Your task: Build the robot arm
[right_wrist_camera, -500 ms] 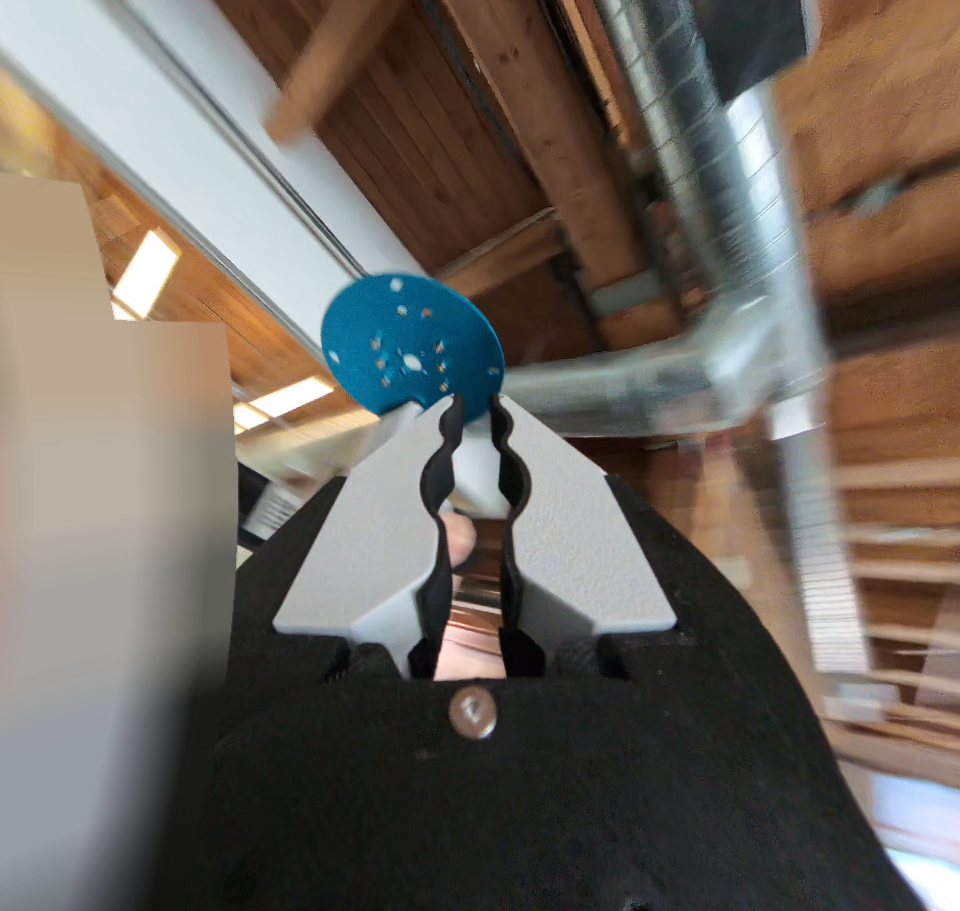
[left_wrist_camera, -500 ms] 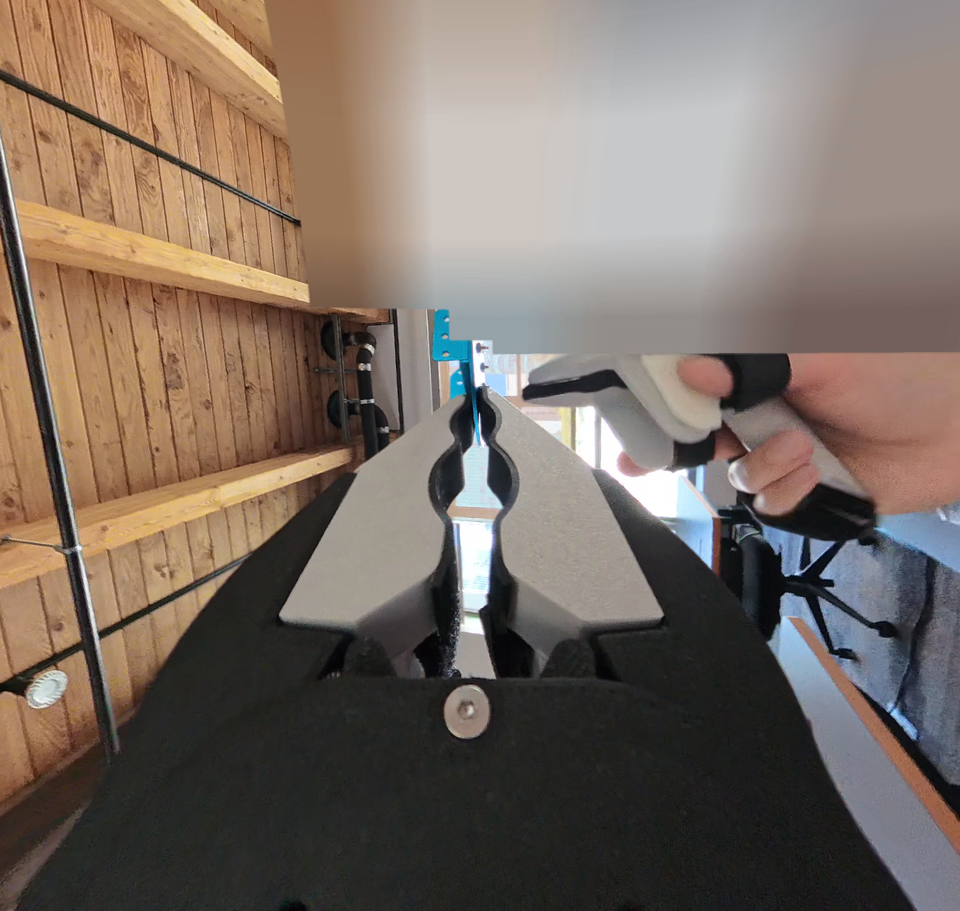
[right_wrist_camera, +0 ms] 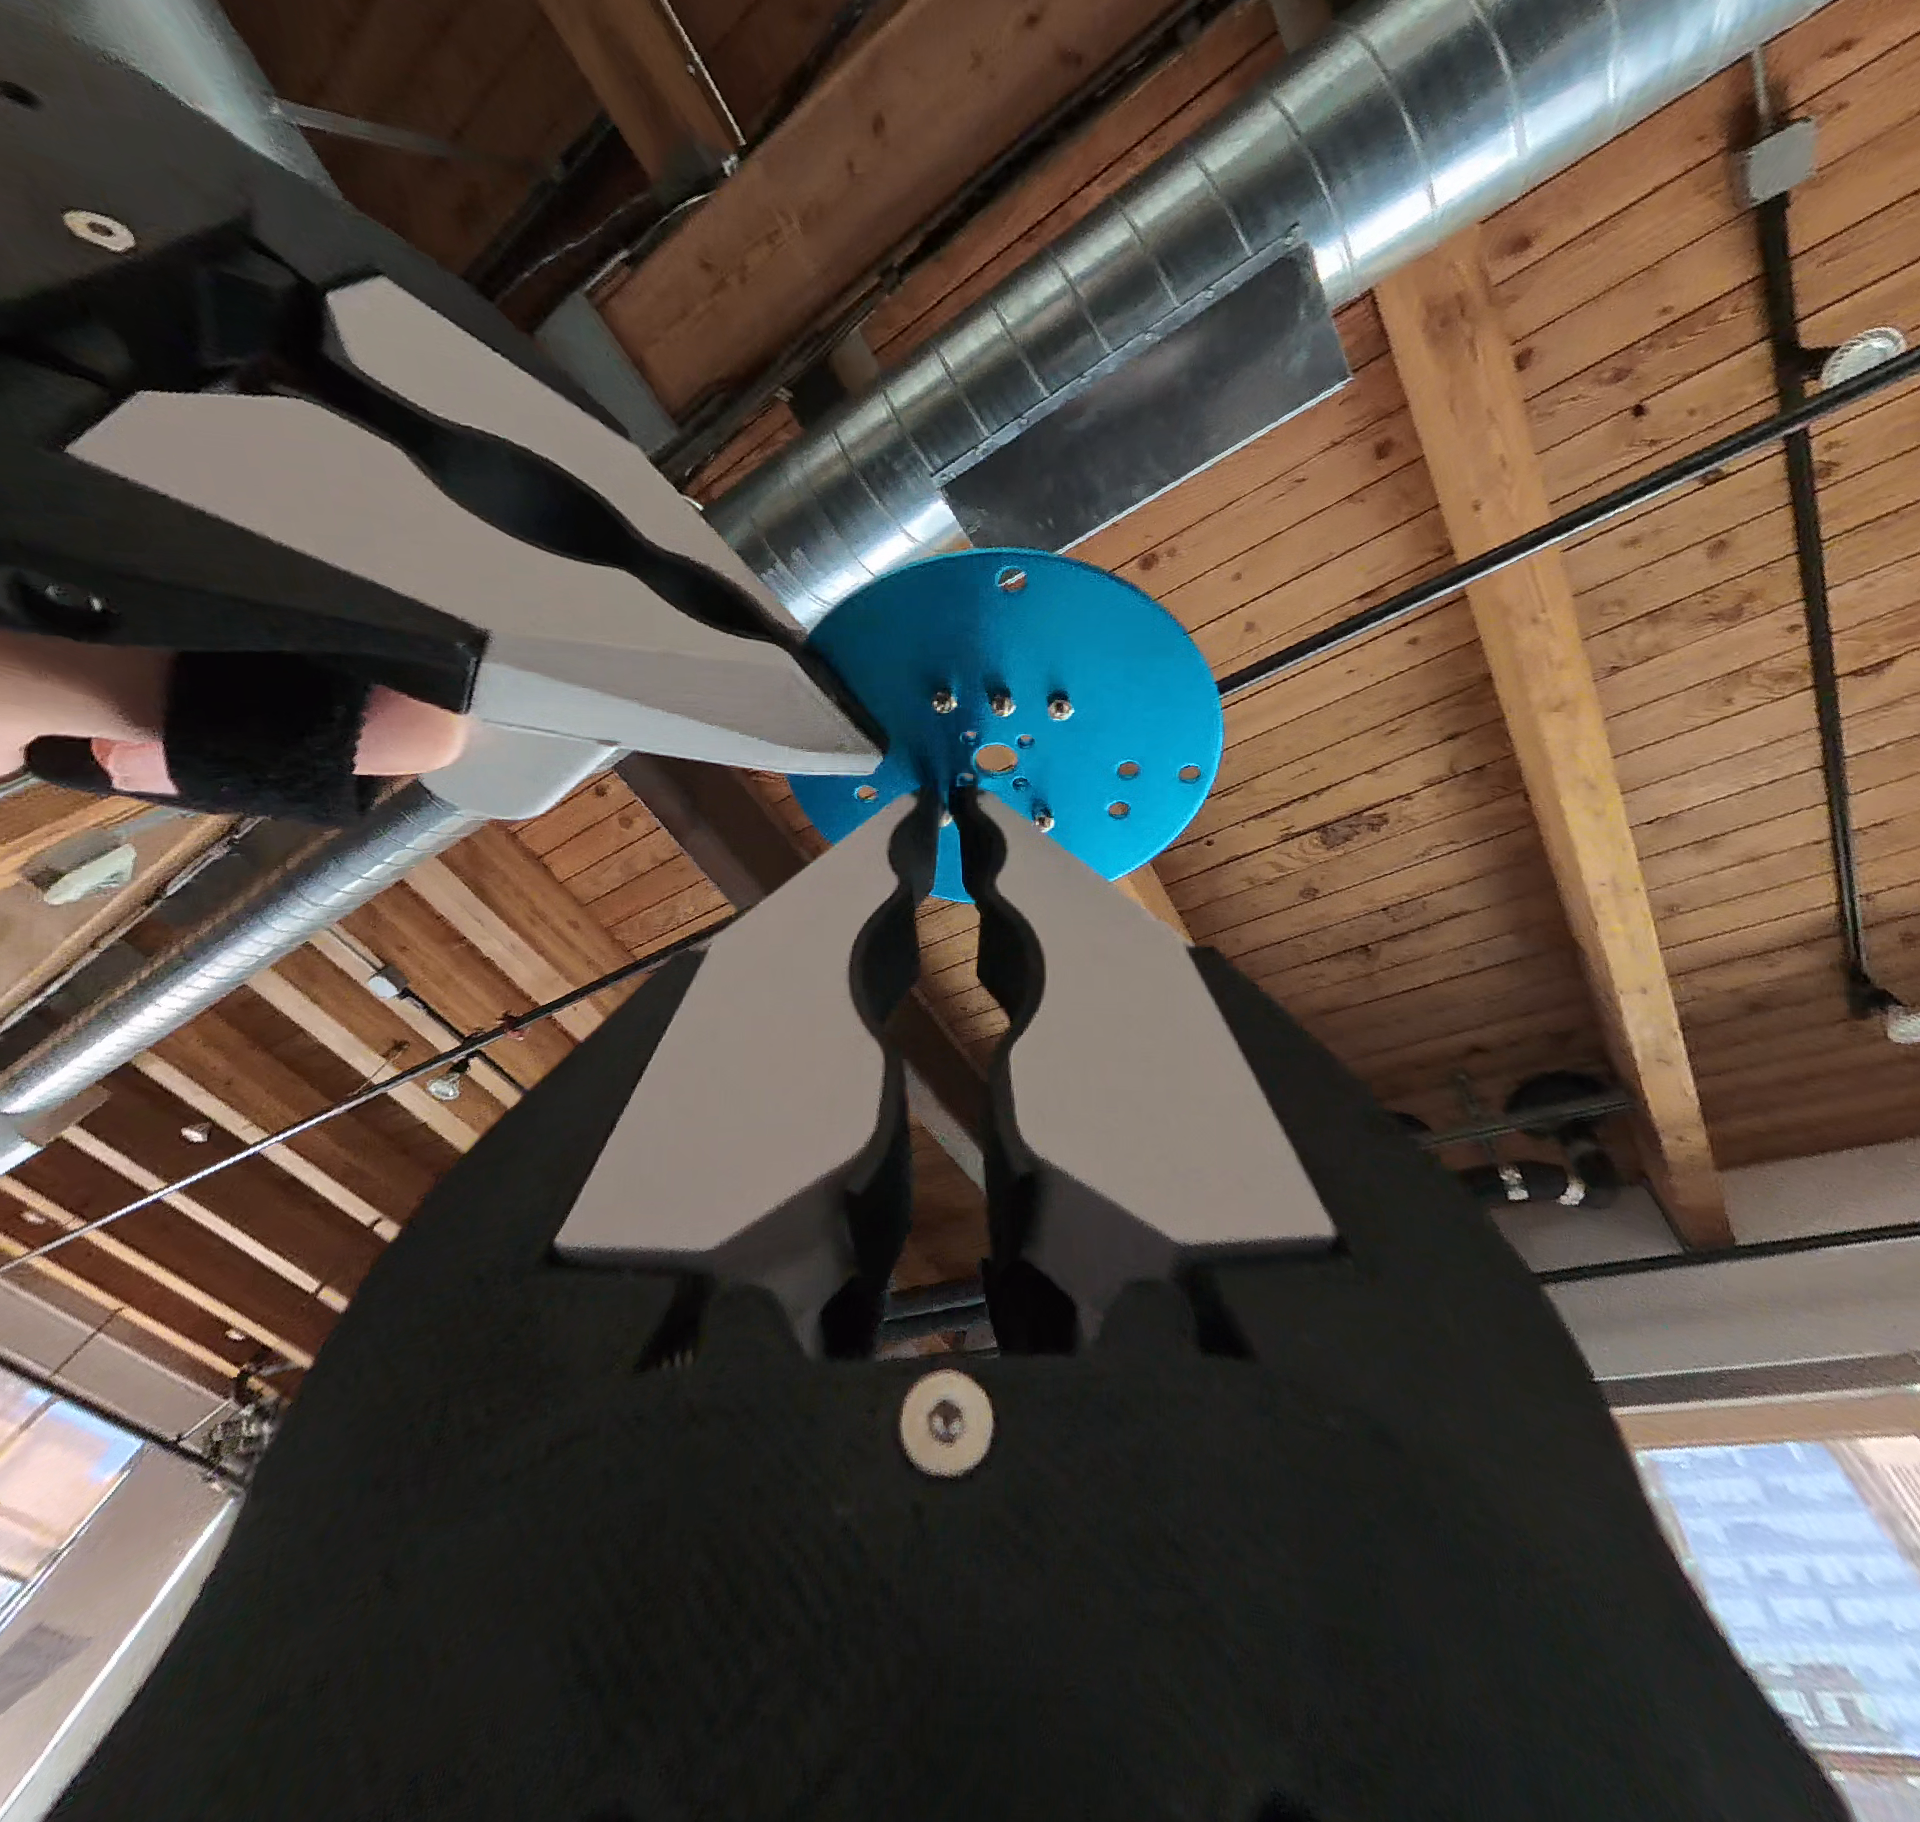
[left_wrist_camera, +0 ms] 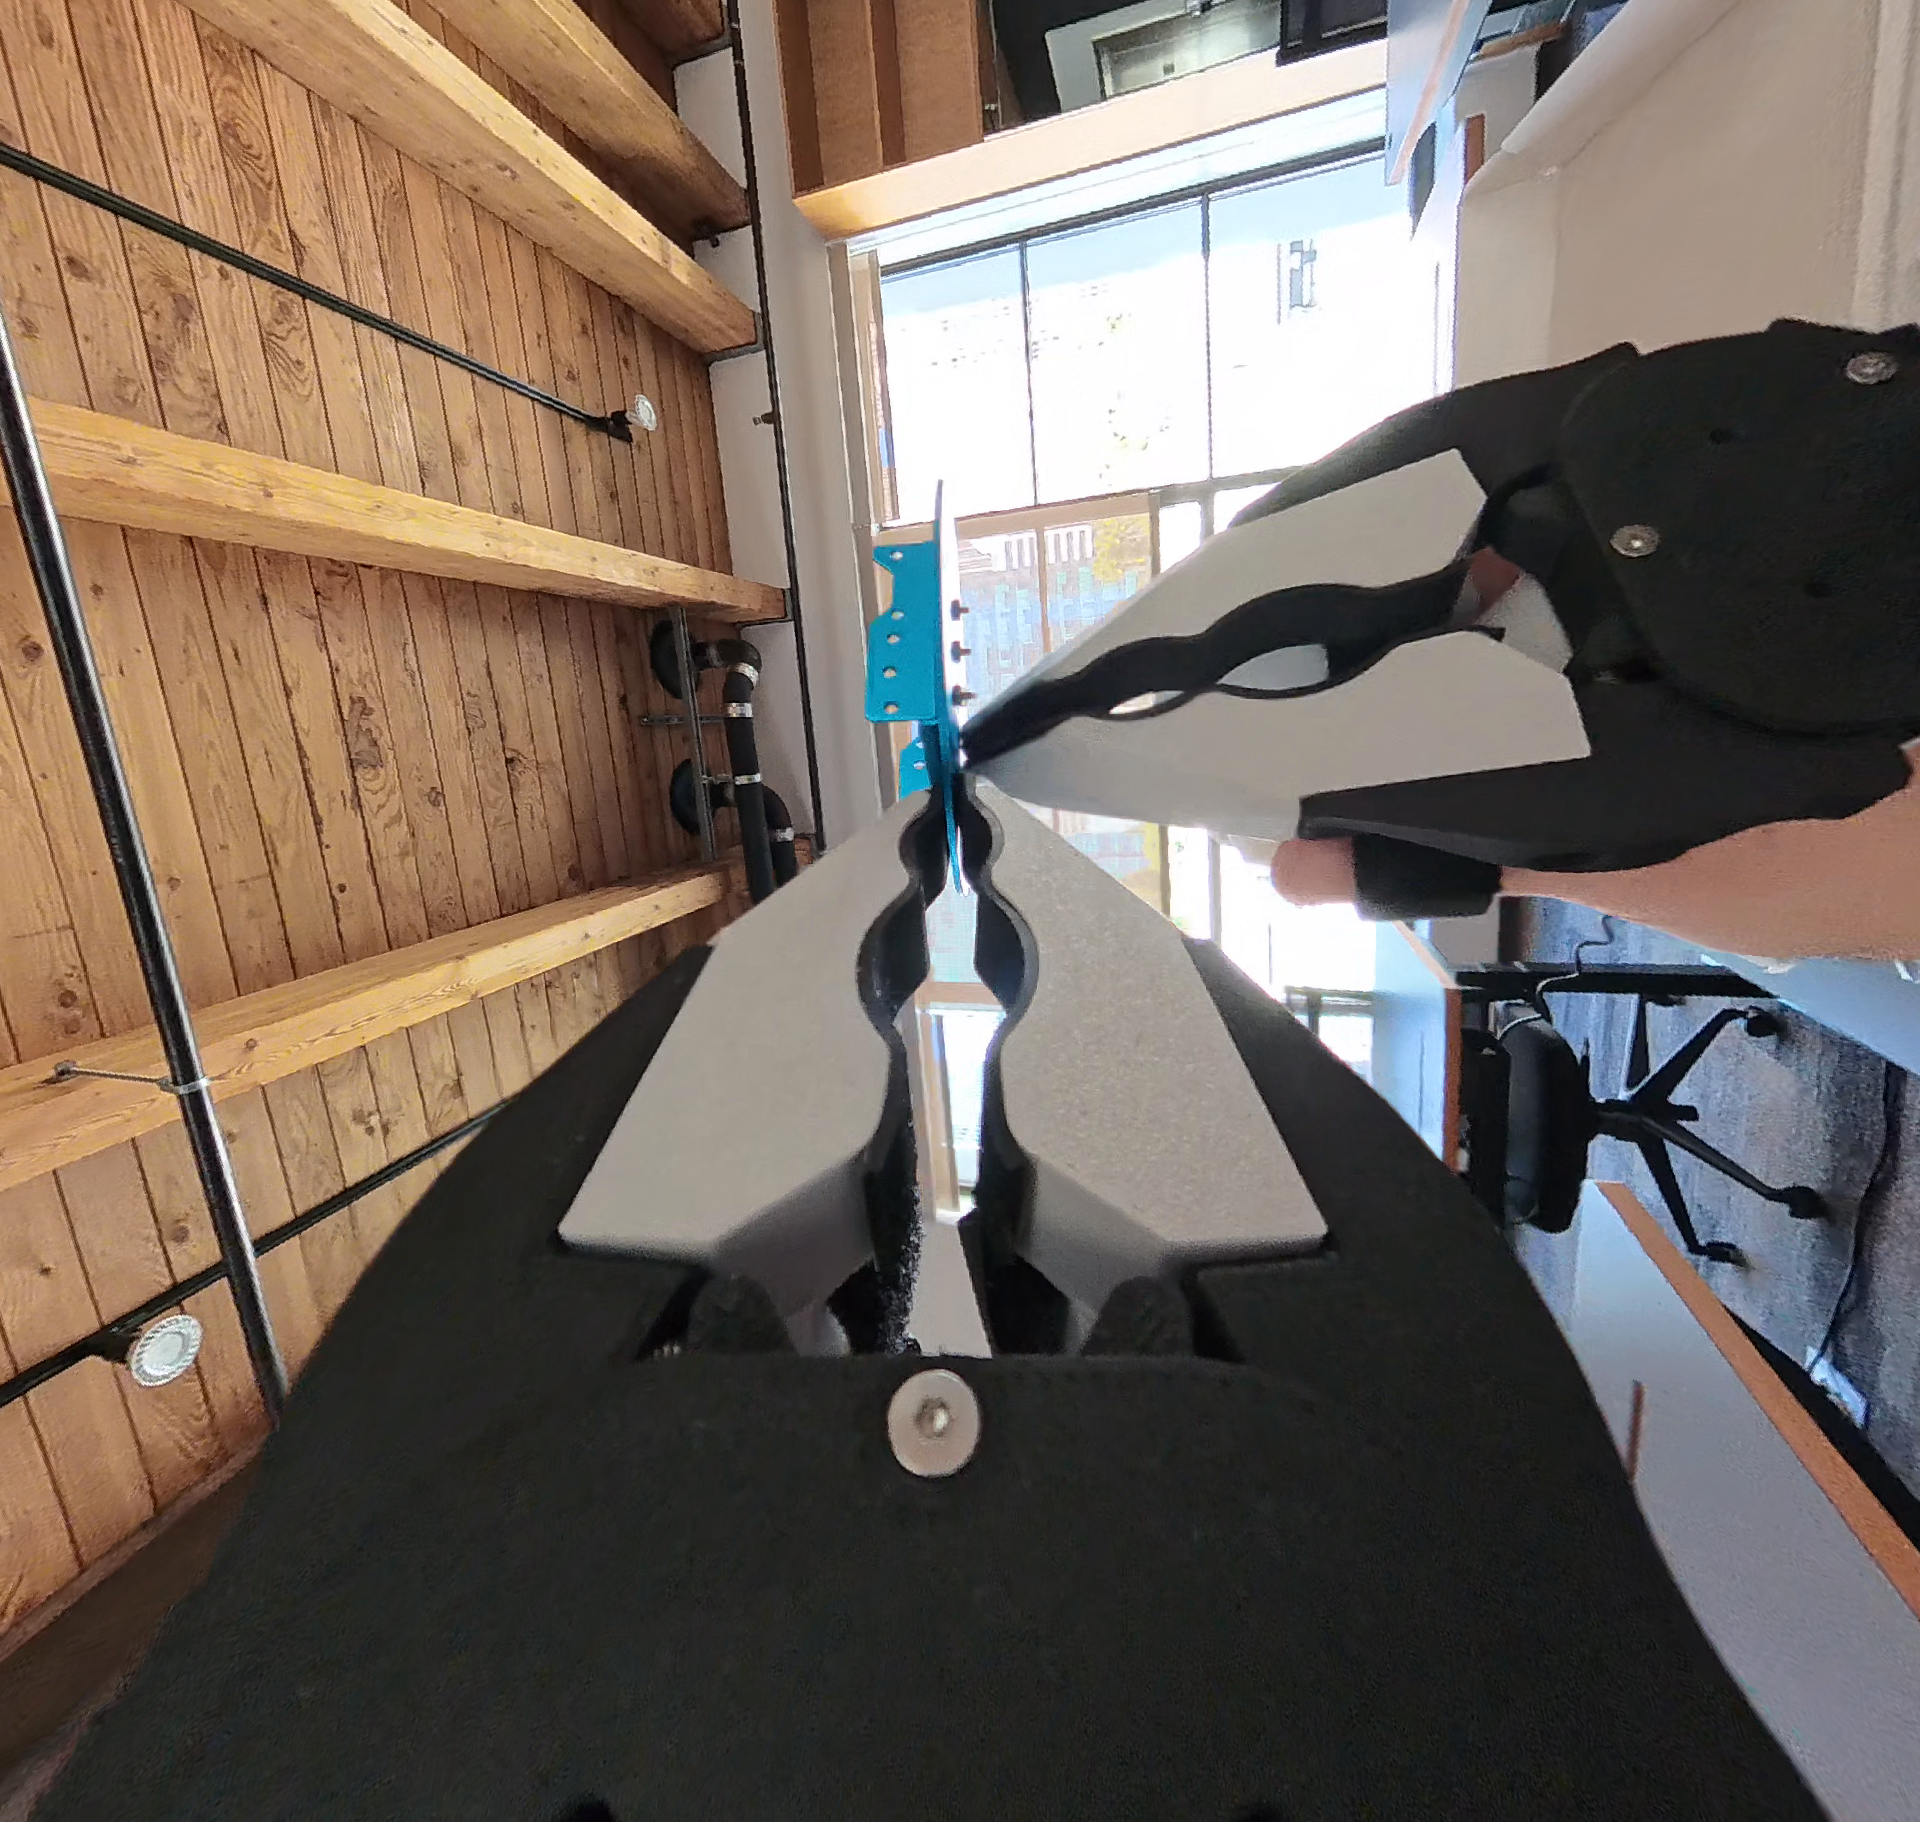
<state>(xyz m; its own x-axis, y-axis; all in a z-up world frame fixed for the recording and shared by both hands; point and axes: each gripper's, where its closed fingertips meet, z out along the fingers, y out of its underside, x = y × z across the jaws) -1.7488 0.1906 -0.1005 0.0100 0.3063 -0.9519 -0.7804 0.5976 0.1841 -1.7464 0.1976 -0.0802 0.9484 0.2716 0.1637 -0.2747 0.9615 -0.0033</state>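
Both grippers meet on one blue perforated disc (right_wrist_camera: 1049, 692): left gripper (left_wrist_camera: 951, 822) clamped on its edge, right gripper (right_wrist_camera: 940, 801) pinching its face, held aloft beneath wooden ceiling beams (right_wrist_camera: 1507, 546).

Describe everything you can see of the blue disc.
The blue disc is a thin round plate, metallic-looking with a matte finish, drilled with many small holes and carrying several silver screws. In the left wrist view it shows edge-on, with a perforated blue bracket fixed to its far face. Both the left tongs and the right tongs pinch it, holding it in mid-air.
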